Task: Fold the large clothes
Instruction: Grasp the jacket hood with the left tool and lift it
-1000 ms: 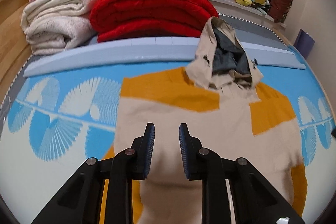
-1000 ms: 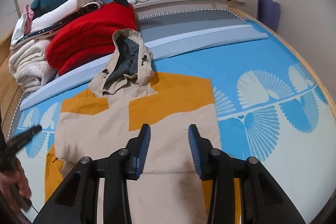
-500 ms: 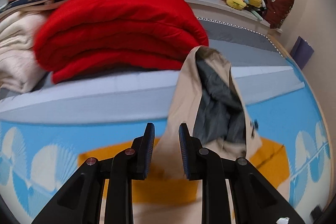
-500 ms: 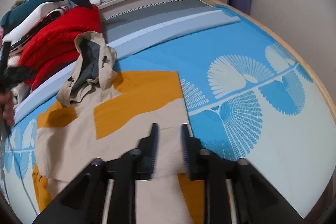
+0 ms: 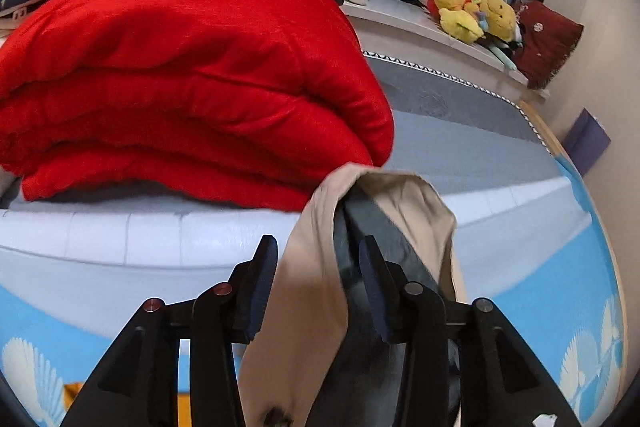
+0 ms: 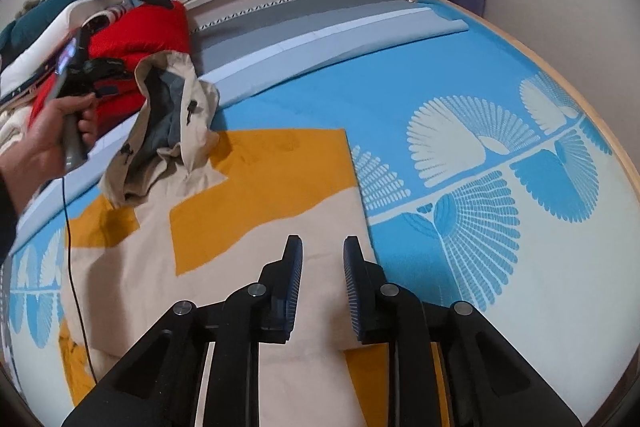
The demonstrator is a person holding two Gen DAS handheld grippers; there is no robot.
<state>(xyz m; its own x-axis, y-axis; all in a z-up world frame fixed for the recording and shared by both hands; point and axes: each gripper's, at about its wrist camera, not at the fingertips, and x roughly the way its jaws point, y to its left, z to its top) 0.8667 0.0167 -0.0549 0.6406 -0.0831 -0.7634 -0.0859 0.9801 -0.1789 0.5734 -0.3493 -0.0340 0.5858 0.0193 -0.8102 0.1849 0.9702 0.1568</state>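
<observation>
The left gripper point(image 5: 318, 275) is at the hood point(image 5: 384, 219) now, jaws opening with the hood's beige edge between them, pads not pressing it. The hood stands up just in front of the red quilt point(image 5: 180, 75). The jacket point(image 6: 224, 247) lies flat on the bed point(image 6: 500, 87), beige and orange. The right gripper point(image 6: 322, 275) hovers over the jacket's right edge, jaws closing, nothing pinched between them. A hand point(image 6: 44, 143) holds the left gripper's handle.

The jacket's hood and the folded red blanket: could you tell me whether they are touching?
Cannot tell. In the left wrist view the hood overlaps the red blanket, but neither view plainly shows contact or a gap.
</observation>
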